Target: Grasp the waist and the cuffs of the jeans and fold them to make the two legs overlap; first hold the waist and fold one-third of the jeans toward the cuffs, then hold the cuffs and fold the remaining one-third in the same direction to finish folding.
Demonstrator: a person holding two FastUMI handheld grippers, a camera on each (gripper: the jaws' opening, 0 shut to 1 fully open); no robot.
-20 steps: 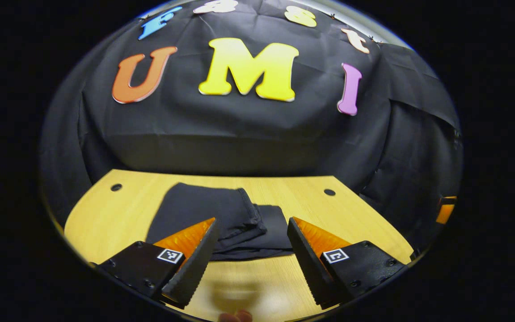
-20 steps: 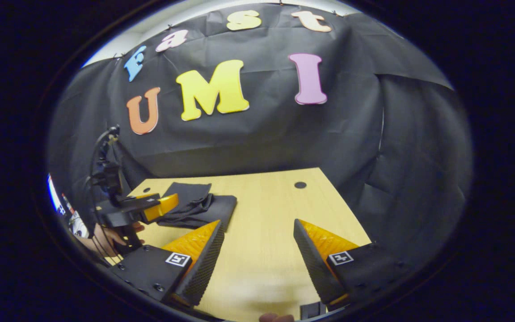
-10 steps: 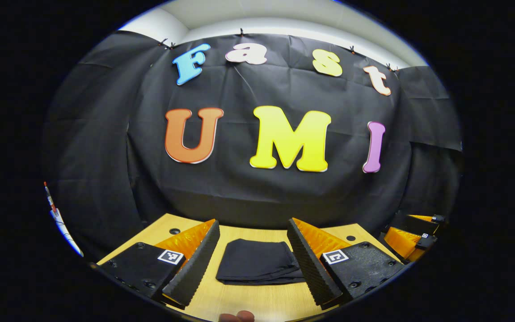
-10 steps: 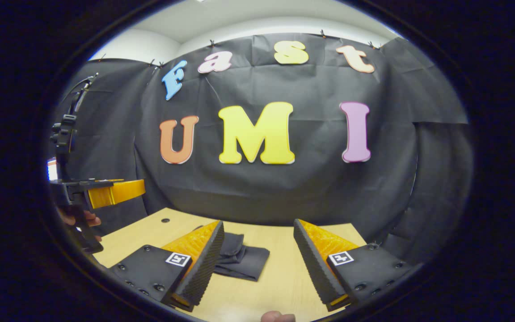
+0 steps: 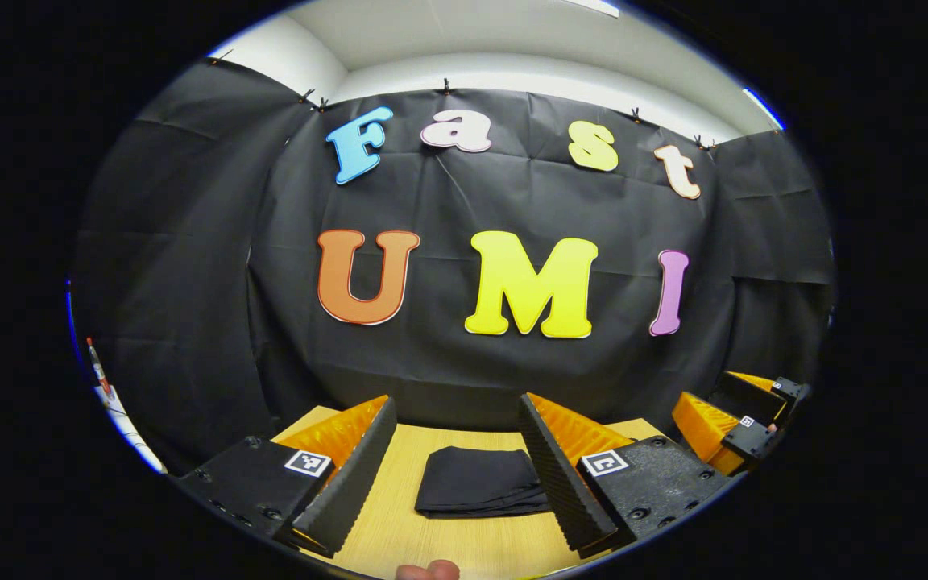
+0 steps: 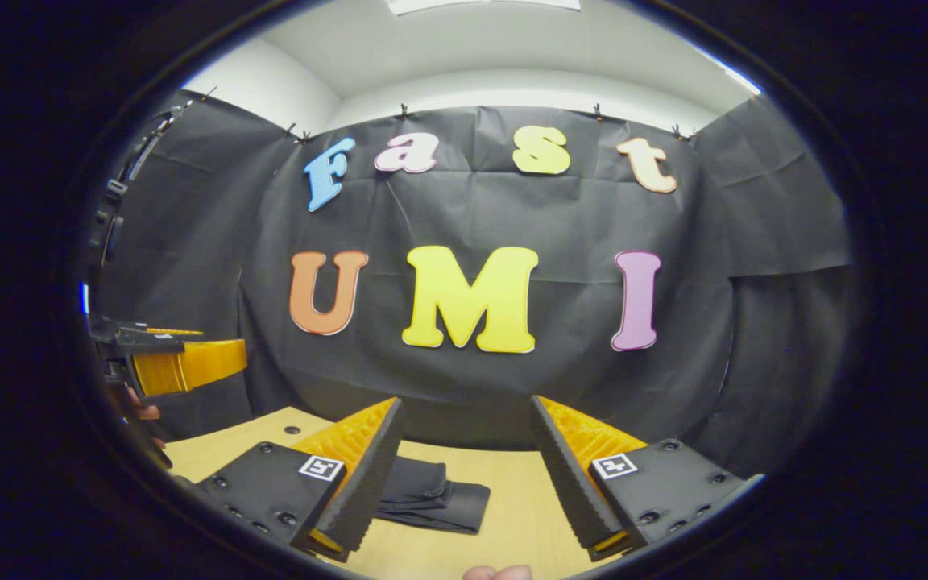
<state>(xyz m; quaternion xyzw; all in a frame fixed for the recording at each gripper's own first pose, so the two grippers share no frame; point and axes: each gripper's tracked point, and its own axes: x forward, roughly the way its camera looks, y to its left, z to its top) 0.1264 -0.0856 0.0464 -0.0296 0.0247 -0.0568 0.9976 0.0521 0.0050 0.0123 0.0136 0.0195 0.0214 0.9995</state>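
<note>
The dark jeans (image 5: 476, 491) lie folded into a compact stack on the wooden table (image 5: 432, 540), seen between and beyond my left gripper's fingers. My left gripper (image 5: 456, 471) is open, lifted above the table and holding nothing. In the right gripper view the same folded jeans (image 6: 440, 503) lie partly behind the left finger. My right gripper (image 6: 464, 475) is open too, raised and empty. The left gripper (image 6: 182, 362) also shows at that view's left edge, and the right gripper (image 5: 726, 419) at the left gripper view's right edge.
The table (image 6: 512, 532) has a small round hole (image 6: 293, 430) near its far left corner. Black cloth walls close the booth behind and at both sides. A hand (image 6: 138, 411) holds the left gripper.
Both grippers rose and tilted upward away from the table, so the folded jeans dropped lower in both views and look smaller. The jeans stayed still.
</note>
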